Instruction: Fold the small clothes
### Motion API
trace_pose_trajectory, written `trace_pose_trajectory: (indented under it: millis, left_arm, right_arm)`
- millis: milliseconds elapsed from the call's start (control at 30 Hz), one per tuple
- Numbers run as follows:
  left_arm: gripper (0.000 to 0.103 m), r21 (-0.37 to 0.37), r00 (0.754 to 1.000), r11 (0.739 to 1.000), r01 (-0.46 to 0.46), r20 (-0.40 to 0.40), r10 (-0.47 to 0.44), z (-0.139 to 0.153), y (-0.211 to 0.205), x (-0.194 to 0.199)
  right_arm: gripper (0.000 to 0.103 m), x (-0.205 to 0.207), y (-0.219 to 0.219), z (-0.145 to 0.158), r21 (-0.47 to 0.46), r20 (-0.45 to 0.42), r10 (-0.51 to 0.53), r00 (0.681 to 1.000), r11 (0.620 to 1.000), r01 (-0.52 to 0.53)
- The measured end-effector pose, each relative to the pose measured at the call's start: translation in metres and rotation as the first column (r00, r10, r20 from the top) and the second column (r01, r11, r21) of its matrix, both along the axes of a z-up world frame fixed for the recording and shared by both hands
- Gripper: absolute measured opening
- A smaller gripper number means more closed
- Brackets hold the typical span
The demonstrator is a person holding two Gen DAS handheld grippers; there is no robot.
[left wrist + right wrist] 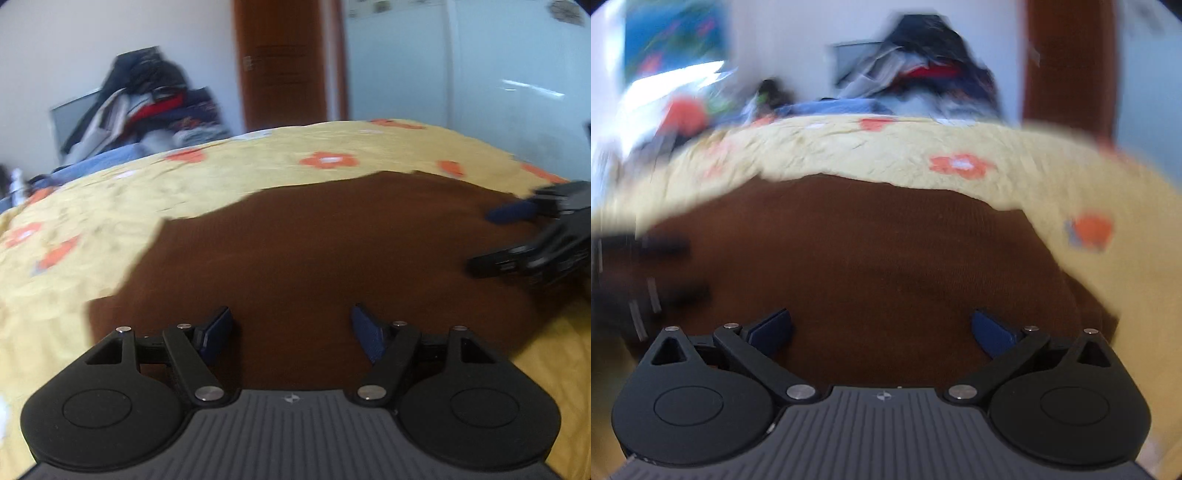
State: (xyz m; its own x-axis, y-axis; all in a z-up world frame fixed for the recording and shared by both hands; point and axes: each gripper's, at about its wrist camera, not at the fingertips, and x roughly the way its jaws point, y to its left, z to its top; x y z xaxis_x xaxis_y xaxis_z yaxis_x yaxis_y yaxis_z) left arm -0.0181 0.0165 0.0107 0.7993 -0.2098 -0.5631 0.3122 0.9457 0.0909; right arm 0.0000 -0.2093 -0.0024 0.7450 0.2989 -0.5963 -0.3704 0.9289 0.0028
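A brown garment lies spread flat on a yellow bedspread with orange flowers. My left gripper is open and empty, its blue pads just above the garment's near edge. My right gripper shows at the right of the left wrist view, over the garment's right side. In the right wrist view the garment fills the middle, and my right gripper is open and empty above it. The left gripper is a dark blur at the left there.
A pile of clothes lies beyond the bed's far edge, against the wall. A brown door and a pale wardrobe stand behind the bed. The right wrist view is blurred by motion.
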Motion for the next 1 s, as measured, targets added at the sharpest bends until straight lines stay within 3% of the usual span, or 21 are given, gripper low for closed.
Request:
trace_pose_trajectory:
  millis: [100,167,200,267,367,400,467,533,567,600,633,700,733,767,800,833,900,933,1000]
  left_arm:
    - [0.071,-0.03,0.998,0.998,-0.059,0.0,0.059,0.017,0.022,-0.018]
    - [0.071,-0.12,0.99,0.983,-0.138,-0.029,0.135,0.023,0.046,-0.035]
    - [0.071,-0.183,0.979,0.962,-0.201,-0.065,0.192,0.024,0.06,-0.044]
    - [0.071,-0.334,0.938,0.878,-0.342,-0.174,0.299,0.019,0.09,-0.063]
    - [0.071,-0.516,0.854,0.682,-0.519,-0.354,0.382,0.001,0.124,-0.084]
    - [0.071,-0.565,0.849,0.634,-0.528,-0.365,0.383,-0.003,0.128,-0.09]
    - [0.071,-0.645,0.853,0.557,-0.522,-0.41,0.325,-0.009,0.13,-0.089]
    - [0.071,-0.72,0.852,0.458,-0.521,-0.465,0.24,-0.019,0.129,-0.077]
    - [0.071,-0.741,0.851,0.422,-0.522,-0.482,0.207,-0.024,0.128,-0.069]
    - [0.07,-0.752,0.853,0.406,-0.52,-0.482,0.2,-0.025,0.126,-0.062]
    - [0.069,-0.75,0.853,0.408,-0.52,-0.479,0.207,-0.025,0.122,-0.055]
    - [0.05,-0.72,0.836,0.426,-0.548,-0.497,0.234,-0.025,0.121,-0.043]
    - [0.022,-0.688,0.818,0.447,-0.571,-0.524,0.239,-0.026,0.12,-0.037]
    - [0.007,-0.66,0.804,0.469,-0.587,-0.545,0.238,-0.029,0.118,-0.037]
    - [0.007,-0.662,0.806,0.471,-0.583,-0.546,0.231,-0.03,0.119,-0.039]
    - [0.006,-0.659,0.806,0.477,-0.582,-0.544,0.233,-0.029,0.12,-0.042]
    - [0.005,-0.649,0.818,0.508,-0.566,-0.521,0.245,-0.022,0.122,-0.047]
    - [0.005,-0.651,0.824,0.515,-0.557,-0.509,0.248,-0.018,0.124,-0.051]
    - [0.005,-0.628,0.829,0.554,-0.547,-0.499,0.253,-0.016,0.129,-0.054]
  right_arm:
    - [0.103,-0.007,-0.01,0.018,0.044,-0.051,-0.052,0.997,0.998,0.054]
    - [0.103,-0.023,-0.03,0.032,0.128,-0.082,-0.113,0.99,0.984,0.123]
    - [0.103,-0.032,-0.044,0.037,0.191,-0.1,-0.135,0.986,0.97,0.152]
    - [0.103,-0.053,-0.079,0.04,0.319,-0.161,-0.203,0.966,0.915,0.245]
    - [0.103,-0.075,-0.126,0.028,0.444,-0.343,-0.294,0.892,0.786,0.43]
    - [0.103,-0.08,-0.138,0.021,0.471,-0.409,-0.303,0.861,0.738,0.484]
    - [0.103,-0.091,-0.147,0.015,0.542,-0.428,-0.281,0.859,0.681,0.493]
    - [0.103,-0.088,-0.144,0.009,0.582,-0.448,-0.249,0.859,0.648,0.491]
    - [0.103,-0.083,-0.14,0.006,0.6,-0.458,-0.226,0.86,0.635,0.486]
    - [0.103,-0.076,-0.135,0.004,0.62,-0.464,-0.197,0.864,0.624,0.475]
    - [0.103,-0.069,-0.13,0.002,0.636,-0.468,-0.172,0.867,0.615,0.465]
    - [0.103,-0.057,-0.119,0.0,0.643,-0.455,-0.16,0.876,0.623,0.447]
    - [0.101,-0.052,-0.116,-0.001,0.644,-0.447,-0.161,0.88,0.625,0.442]
    - [0.098,-0.049,-0.115,-0.001,0.647,-0.447,-0.16,0.88,0.621,0.442]
    - [0.084,-0.046,-0.114,-0.002,0.649,-0.454,-0.15,0.879,0.62,0.441]
    - [0.056,-0.042,-0.114,-0.005,0.644,-0.469,-0.129,0.874,0.628,0.437]
    - [0.019,-0.041,-0.115,-0.004,0.616,-0.489,-0.103,0.866,0.663,0.426]
    - [0.019,-0.043,-0.114,0.0,0.604,-0.472,-0.101,0.876,0.686,0.405]
    - [0.018,-0.052,-0.117,0.012,0.596,-0.435,-0.097,0.895,0.714,0.367]
